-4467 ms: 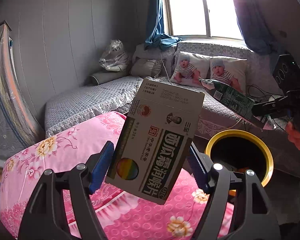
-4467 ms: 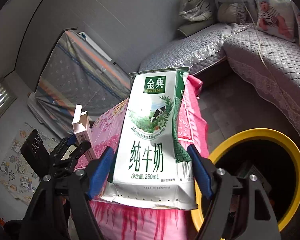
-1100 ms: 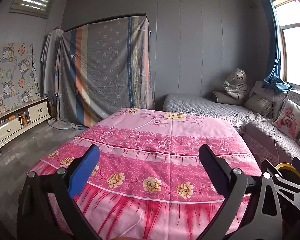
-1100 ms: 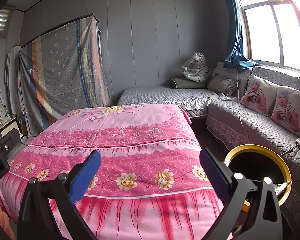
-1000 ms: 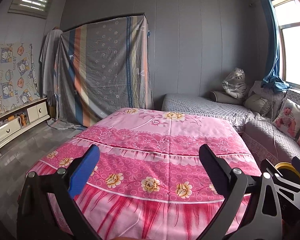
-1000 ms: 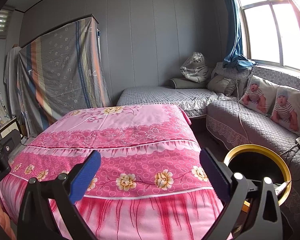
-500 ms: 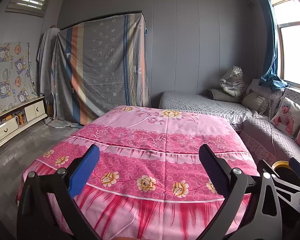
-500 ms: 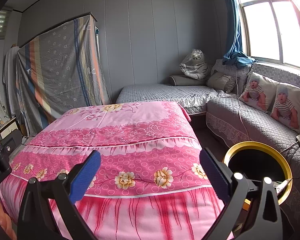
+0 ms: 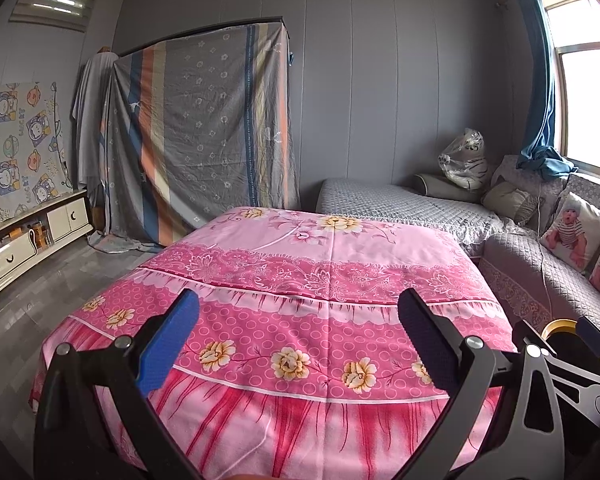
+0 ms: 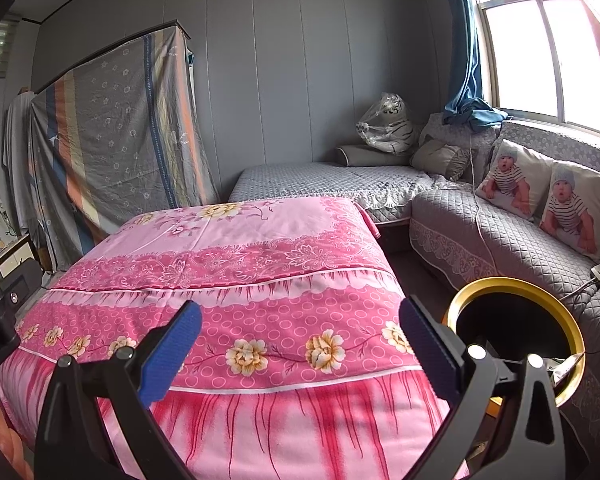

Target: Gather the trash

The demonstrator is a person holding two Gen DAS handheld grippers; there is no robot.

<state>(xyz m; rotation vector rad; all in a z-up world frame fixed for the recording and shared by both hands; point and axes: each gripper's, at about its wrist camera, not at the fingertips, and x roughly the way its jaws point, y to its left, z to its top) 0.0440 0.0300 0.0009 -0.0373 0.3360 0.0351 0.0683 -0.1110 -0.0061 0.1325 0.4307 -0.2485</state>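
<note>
Both tongs gape wide, holding nothing. From your left wrist view, the left gripper [image 9: 296, 336] faces a pink floral bedspread [image 9: 300, 264] with no litter on it; scan its edges before moving on. Grey walls and a striped sheet [image 9: 196, 128] stand behind. From your right wrist view, the right gripper [image 10: 300, 340] faces that same spread; the yellow-rimmed bin [image 10: 516, 284] sits right, beside a grey sofa [image 10: 500, 232].
</note>
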